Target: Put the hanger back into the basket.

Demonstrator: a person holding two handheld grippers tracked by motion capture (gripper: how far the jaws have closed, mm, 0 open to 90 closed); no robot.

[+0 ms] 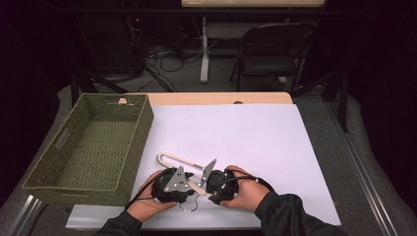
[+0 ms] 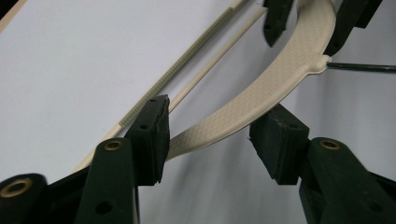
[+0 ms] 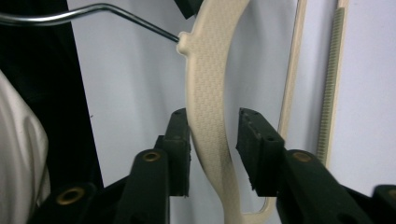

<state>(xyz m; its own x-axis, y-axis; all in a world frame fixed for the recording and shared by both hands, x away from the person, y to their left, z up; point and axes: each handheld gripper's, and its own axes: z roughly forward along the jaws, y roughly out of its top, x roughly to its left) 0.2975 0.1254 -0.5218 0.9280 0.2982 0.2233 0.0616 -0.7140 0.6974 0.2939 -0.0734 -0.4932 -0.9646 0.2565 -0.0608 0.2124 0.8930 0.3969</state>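
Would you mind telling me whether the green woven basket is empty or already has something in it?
Empty. The high view looks straight into the basket and shows only its bare woven floor; the cream hanger lies outside it on the white table cover.

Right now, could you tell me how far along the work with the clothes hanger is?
Early. Done: both grippers have reached the cream hanger on the white sheet. In hand: the hanger's arm runs between the left gripper jaws, touching one pad with a gap at the other; the right gripper straddles it with a gap on one side. Left: a firm grip and a lift; the green basket holds nothing.
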